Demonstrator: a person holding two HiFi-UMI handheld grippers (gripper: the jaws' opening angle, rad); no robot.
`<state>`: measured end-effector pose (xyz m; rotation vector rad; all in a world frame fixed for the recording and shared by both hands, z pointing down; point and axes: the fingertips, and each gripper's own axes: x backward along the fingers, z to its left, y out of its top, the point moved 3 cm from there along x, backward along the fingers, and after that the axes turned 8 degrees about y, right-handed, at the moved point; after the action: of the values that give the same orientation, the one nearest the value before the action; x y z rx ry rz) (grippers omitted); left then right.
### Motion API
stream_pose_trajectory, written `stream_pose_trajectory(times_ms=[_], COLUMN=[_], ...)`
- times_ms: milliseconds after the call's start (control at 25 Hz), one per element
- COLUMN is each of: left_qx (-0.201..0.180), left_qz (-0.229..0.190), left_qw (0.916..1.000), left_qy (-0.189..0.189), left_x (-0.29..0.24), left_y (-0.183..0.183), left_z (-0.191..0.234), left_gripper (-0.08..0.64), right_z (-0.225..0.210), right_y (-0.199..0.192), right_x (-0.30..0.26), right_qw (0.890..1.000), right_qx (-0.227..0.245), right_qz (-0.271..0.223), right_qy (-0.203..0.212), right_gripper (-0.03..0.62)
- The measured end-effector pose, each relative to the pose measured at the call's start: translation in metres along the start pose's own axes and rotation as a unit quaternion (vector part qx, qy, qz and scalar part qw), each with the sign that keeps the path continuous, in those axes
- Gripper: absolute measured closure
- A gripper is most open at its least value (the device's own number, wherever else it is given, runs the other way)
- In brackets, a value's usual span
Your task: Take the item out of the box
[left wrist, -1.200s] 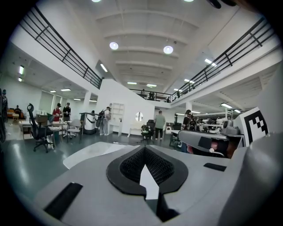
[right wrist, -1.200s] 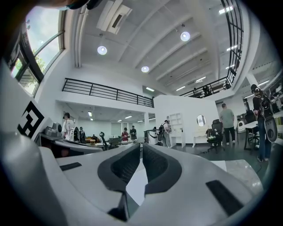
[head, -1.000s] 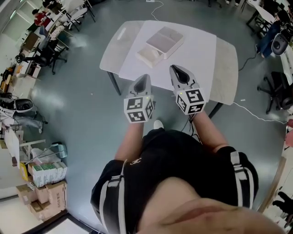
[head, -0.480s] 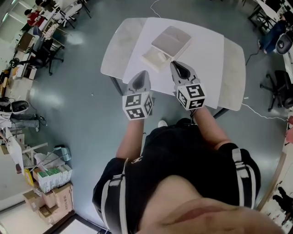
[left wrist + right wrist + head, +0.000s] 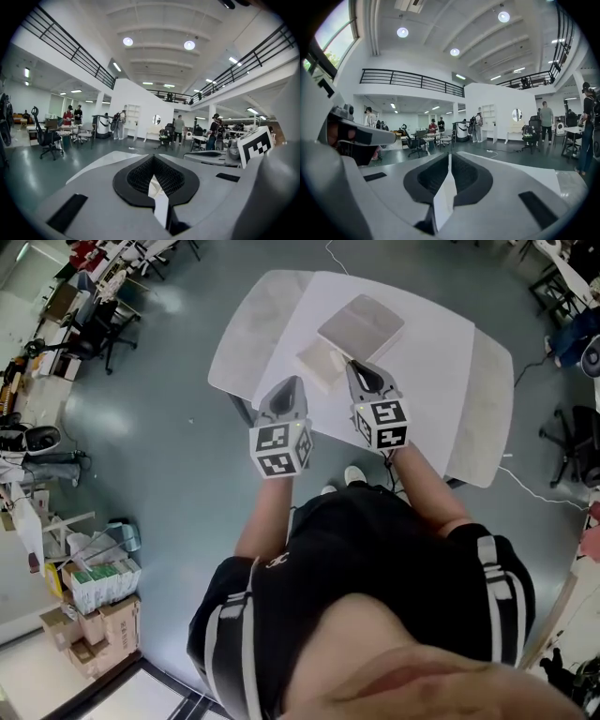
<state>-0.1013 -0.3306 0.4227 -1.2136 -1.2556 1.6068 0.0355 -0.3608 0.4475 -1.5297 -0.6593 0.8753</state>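
A flat white box lies open on the white table point(image 5: 281, 306) in the head view: a shallow tray part point(image 5: 321, 360) in front and a greyish lid part point(image 5: 361, 326) behind it. I cannot make out what is in the tray. My left gripper point(image 5: 292, 382) hangs over the table's near edge, left of the tray, jaws shut and empty. Just in front of the tray is my right gripper point(image 5: 354, 366), also shut and empty. Both gripper views look level across the hall, with the left gripper point(image 5: 153, 161) and right gripper point(image 5: 449, 157) closed, and neither shows the box.
The table stands on a grey-green floor. Office chairs point(image 5: 98, 338) and desks are at the upper left, and another chair point(image 5: 572, 442) stands at the right. Cartons point(image 5: 94, 615) sit at the lower left. A white cable point(image 5: 534, 488) runs along the floor at the right. People stand far off in the hall point(image 5: 543, 122).
The table and box have come nearer in the head view. Both grippers have moved forward from short of the table to over its near edge, close to the box. Both stayed shut.
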Motion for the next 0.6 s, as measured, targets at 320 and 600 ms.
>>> stream_pose_trajectory(times_ms=[320, 600], left_qx=[-0.005, 0.006], left_qz=[0.005, 0.008], left_qw=[0.9998, 0.9987], left_qy=[0.019, 0.050], left_x=[-0.009, -0.003], left_y=[0.002, -0.005], left_z=[-0.001, 0.014], left_gripper=[0.548, 0.548], right_z=[-0.021, -0.025], right_y=[-0.028, -0.066], right_x=[-0.034, -0.067], right_qw=[0.998, 0.989], right_qx=[0.017, 0.013], right_qz=[0.063, 0.144], right_qy=[-0.024, -0.004], right_gripper=[0.577, 0.549])
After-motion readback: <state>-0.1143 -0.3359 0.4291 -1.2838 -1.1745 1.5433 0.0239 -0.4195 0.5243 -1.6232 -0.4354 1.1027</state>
